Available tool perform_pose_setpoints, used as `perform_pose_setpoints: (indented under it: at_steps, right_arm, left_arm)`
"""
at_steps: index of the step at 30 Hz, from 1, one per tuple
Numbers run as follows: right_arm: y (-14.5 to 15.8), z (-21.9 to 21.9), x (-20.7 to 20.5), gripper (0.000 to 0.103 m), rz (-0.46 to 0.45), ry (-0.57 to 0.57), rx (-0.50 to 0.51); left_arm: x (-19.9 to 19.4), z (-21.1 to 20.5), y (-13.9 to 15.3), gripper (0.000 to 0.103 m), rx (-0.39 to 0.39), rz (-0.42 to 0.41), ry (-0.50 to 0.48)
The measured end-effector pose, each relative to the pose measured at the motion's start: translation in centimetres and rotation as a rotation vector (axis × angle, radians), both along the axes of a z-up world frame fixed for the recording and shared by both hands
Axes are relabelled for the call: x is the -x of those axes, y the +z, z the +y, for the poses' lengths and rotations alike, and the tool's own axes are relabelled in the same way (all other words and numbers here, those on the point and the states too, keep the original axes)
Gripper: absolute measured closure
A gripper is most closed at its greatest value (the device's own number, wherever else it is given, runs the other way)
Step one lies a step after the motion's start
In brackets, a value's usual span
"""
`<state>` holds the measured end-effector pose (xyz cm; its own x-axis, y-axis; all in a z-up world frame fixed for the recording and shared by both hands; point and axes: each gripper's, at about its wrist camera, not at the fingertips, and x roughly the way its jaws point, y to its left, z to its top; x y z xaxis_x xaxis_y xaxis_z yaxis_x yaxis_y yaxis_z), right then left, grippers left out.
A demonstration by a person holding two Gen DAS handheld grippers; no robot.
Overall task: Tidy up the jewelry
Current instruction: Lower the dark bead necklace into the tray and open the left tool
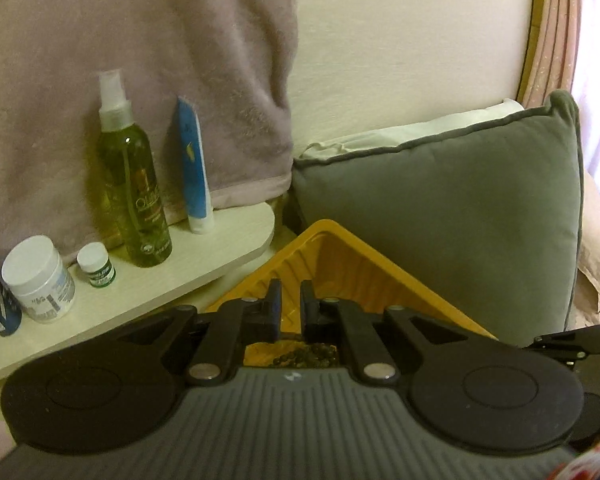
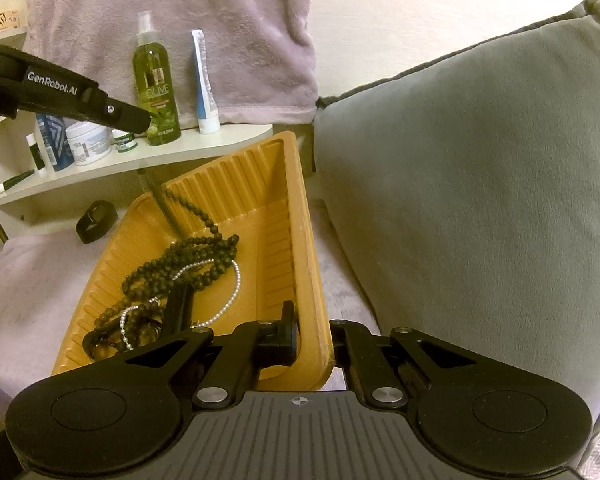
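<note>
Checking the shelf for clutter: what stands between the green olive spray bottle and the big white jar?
A small green-labelled, white-capped jar stands between the spray bottle and the white jar, seen in the left wrist view.

Your right gripper (image 2: 314,338) clamps the near right wall of the orange tray (image 2: 300,216), one finger inside, one outside. Tray sits tilted on lilac fabric (image 2: 32,280) beside a grey cushion (image 2: 480,184). Dark bead necklaces (image 2: 180,264) and a pearl strand (image 2: 230,296) lie tangled inside. Your left gripper's arm (image 2: 80,94) crosses upper left, its fingers out of sight.
</note>
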<state>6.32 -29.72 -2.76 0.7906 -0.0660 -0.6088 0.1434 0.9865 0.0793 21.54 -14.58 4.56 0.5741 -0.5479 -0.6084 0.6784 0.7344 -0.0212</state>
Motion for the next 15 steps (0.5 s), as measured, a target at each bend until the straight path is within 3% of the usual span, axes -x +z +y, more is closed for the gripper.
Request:
perform_pose_setpoints:
  at_steps: [7,15]
  right_arm:
    - [0.0,0.1,0.1,0.099,0.0,-0.001,-0.002]
    - [0.0,0.0,0.1,0.099,0.0,0.0,-0.001]
  left_arm:
    - [-0.2,2.3,0.5,0.094,0.022,-0.025,0.059]
    - [0.7,7.9,0.5,0.084,0.061,-0.078,0.222]
